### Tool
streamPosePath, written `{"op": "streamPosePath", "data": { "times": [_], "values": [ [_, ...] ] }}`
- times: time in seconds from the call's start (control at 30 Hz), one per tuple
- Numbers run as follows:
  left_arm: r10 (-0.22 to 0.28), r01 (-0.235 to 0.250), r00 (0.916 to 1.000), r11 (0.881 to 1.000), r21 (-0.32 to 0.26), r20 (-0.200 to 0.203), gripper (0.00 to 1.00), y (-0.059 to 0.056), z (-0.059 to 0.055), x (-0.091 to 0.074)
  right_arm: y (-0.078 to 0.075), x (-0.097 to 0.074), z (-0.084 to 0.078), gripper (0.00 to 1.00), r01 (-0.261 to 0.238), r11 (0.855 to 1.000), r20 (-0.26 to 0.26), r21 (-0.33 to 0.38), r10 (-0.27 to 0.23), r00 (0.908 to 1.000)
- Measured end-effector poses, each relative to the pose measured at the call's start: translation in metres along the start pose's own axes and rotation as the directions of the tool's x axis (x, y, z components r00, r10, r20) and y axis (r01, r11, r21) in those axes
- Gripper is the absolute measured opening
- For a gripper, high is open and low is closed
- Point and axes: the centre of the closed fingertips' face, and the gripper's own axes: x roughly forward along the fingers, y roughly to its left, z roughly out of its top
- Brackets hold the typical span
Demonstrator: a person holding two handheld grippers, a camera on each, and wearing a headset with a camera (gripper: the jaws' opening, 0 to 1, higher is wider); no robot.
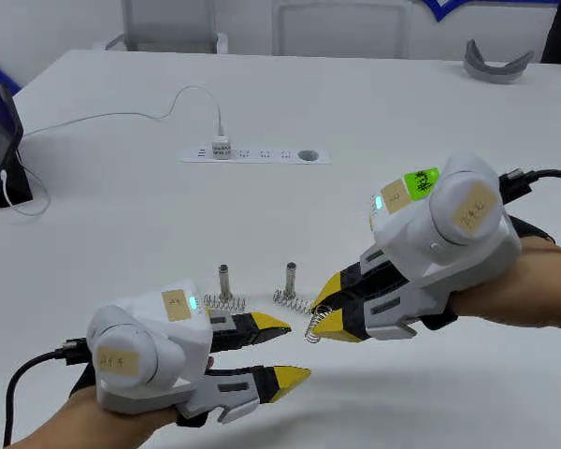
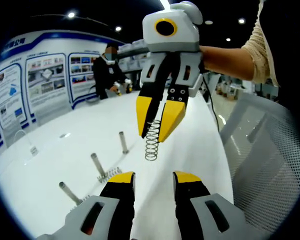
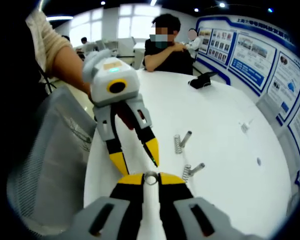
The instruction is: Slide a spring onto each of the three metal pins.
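My right gripper (image 1: 321, 318) is shut on a small wire spring (image 1: 313, 328), which hangs below its yellow tips over the white table. From the left gripper view the same spring (image 2: 151, 142) dangles from those shut jaws. Two upright metal pins (image 1: 224, 279) (image 1: 291, 278) stand just behind, each with a loose spring (image 1: 224, 302) (image 1: 293, 300) lying at its foot. The left gripper view shows three pins (image 2: 123, 142) (image 2: 96, 164) (image 2: 67, 191) in a row. My left gripper (image 1: 294, 351) is open with nothing in it, near the front edge, its tips pointing at the held spring.
A white power strip (image 1: 255, 153) with a plugged charger and cable lies mid-table. A dark tablet on a stand (image 1: 0, 140) sits at the left edge, and a grey curved object (image 1: 496, 64) far right. Chairs stand behind the table. A person (image 3: 165, 47) sits at the table.
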Motion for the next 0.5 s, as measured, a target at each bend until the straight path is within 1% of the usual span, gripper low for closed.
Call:
{"op": "streamPosePath", "data": {
  "times": [0.17, 0.37, 0.43, 0.5],
  "values": [
    [0.019, -0.019, 0.9998, 0.999, -0.025, -0.004, 0.38, 0.004, -0.005, -0.008, -0.008, -0.007, -0.004, 0.12, 0.023, 1.000, -0.003, 0.016, -0.023, 0.9997],
    [0.052, -0.052, 0.9986, 0.997, -0.061, -0.004, 0.45, 0.011, -0.009, -0.019, -0.020, -0.015, -0.008, 0.12, 0.059, 0.997, -0.003, 0.039, -0.059, 0.9982],
    [0.068, -0.069, 0.9976, 0.995, -0.067, -0.008, 0.49, 0.015, -0.011, -0.023, -0.024, -0.018, -0.011, 0.12, 0.071, 0.996, -0.011, 0.046, -0.071, 0.9974],
    [0.077, -0.078, 0.9970, 0.994, -0.072, -0.008, 0.50, 0.017, -0.012, -0.026, -0.027, -0.020, -0.012, 0.12, 0.079, 0.996, -0.013, 0.050, -0.079, 0.9968]
  ]
}}
